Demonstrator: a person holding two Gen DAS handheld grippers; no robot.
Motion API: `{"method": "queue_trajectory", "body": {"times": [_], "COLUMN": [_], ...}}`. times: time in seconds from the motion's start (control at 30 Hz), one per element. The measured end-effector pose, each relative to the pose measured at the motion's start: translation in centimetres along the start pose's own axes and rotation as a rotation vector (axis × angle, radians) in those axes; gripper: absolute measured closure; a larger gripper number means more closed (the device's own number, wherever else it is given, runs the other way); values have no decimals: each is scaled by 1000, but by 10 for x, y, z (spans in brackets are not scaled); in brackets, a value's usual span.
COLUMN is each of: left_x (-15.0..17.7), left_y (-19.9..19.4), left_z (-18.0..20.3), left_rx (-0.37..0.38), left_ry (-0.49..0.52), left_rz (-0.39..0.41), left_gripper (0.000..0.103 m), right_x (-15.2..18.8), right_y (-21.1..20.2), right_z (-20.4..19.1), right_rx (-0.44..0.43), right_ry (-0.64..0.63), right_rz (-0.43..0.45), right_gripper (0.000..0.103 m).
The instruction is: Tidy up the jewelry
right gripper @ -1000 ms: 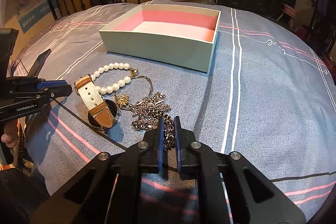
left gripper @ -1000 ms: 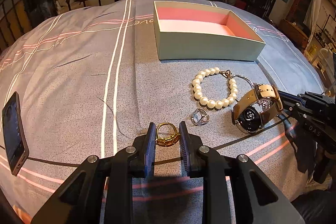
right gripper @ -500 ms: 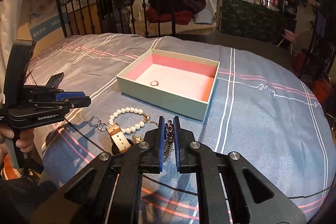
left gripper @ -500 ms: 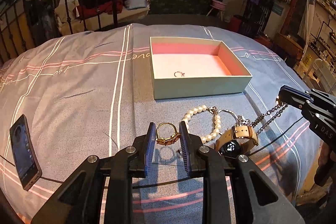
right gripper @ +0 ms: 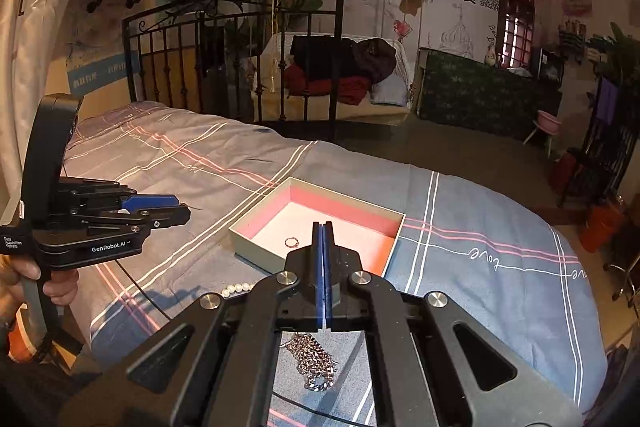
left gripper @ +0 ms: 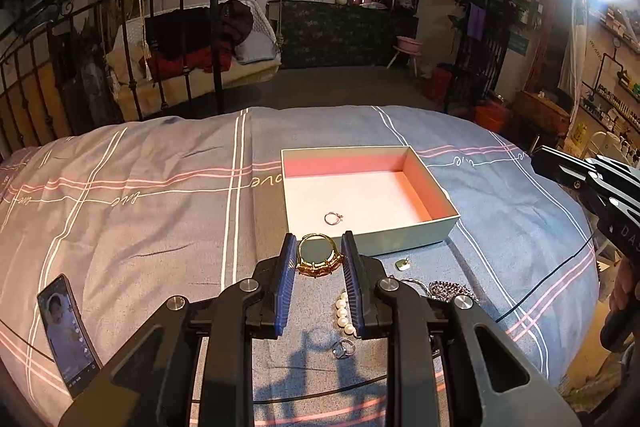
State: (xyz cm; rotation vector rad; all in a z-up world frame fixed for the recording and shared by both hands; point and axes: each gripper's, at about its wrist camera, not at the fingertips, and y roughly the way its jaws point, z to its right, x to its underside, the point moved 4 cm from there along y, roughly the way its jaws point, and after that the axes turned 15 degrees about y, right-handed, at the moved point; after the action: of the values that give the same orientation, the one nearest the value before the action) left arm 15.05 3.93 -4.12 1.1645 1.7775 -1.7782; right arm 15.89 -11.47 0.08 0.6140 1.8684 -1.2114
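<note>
**Gold ring held in left claw, right claw closed with no chain between its pads**

We see the left claw (left gripper: 319,259) at lower centre of the left wrist view, its blue pads pressed on either side of a gold ring (left gripper: 319,257); the ring sits upright between them, above the bed (left gripper: 140,211). Just behind it, centre frame, lies the open box (left gripper: 424,241) with pink inner walls; a small thin ring (left gripper: 333,218) rests on its pale floor near the front wall. Below the left claw on the bedspread we see part of a pearl bracelet (left gripper: 341,313), a silver ring (left gripper: 344,348), a small pale charm (left gripper: 403,264) and a dark chain heap (left gripper: 450,289), the last partly hidden by the claw frame. A phone (left gripper: 66,333) lies at lower left with its screen lit. The right claw's body enters from the right edge, and a hand (left gripper: 626,291) grips its handle.

In the right wrist view the right claw (right gripper: 322,227) has its pads fully together at centre frame, in front of the box. We see nothing pinched between the pads. A silver chain (right gripper: 314,361) shows through the gap in the claw's frame at bottom centre; we cannot tell whether it hangs or lies on the bed. A few pearls show at lower left of centre. The left claw appears at left, held by a hand (right gripper: 28,279).
</note>
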Motion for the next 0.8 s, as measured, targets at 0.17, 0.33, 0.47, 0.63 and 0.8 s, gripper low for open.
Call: {"method": "queue_trajectory", "body": {"times": [0.17, 0.33, 0.47, 0.63, 0.8], "left_x": [-13, -38, -55, -61, -59], "left_y": [10, 44, 81, 114, 130], "left_z": [-2, -7, -10, -10, -7], "left_rx": [15, 46, 53, 62, 72], "left_ry": [8, -7, -8, -19, -21], "left_rz": [8, -4, -43, -96, -125], "left_gripper": [80, 80, 80, 80, 80], "right_x": [-4, -10, -10, -5, 2], "right_y": [24, 78, 120, 148, 161], "right_z": [7, 18, 27, 33, 36], "right_rx": [14, 38, 52, 81, 94], "right_ry": [18, 37, 58, 53, 44], "right_rz": [-36, -95, -159, -200, -231], "right_gripper": [103, 102, 102, 102, 102]}}
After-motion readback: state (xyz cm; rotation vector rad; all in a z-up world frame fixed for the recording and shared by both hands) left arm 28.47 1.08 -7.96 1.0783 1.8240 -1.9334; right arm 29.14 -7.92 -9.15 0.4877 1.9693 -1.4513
